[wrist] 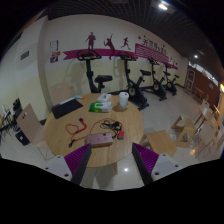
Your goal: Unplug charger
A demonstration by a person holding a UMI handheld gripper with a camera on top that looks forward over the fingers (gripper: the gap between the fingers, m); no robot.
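A pale power strip [100,139] lies near the front edge of a round wooden table [60,135], just beyond my fingers. A small dark plug or charger [106,127] with tangled leads sits right behind the strip; whether it is plugged in is too small to tell. A red cable [76,128] loops across the table to the strip's left. My gripper [110,150] hangs in front of the table, above the floor. It is open with nothing between its purple pads [82,160].
Farther back on the table are a green packet [100,105], a white cup [124,100] and a dark flat device [68,107]. Wooden chairs [30,125] flank the table on both sides. Exercise bikes [140,85] stand by the far wall.
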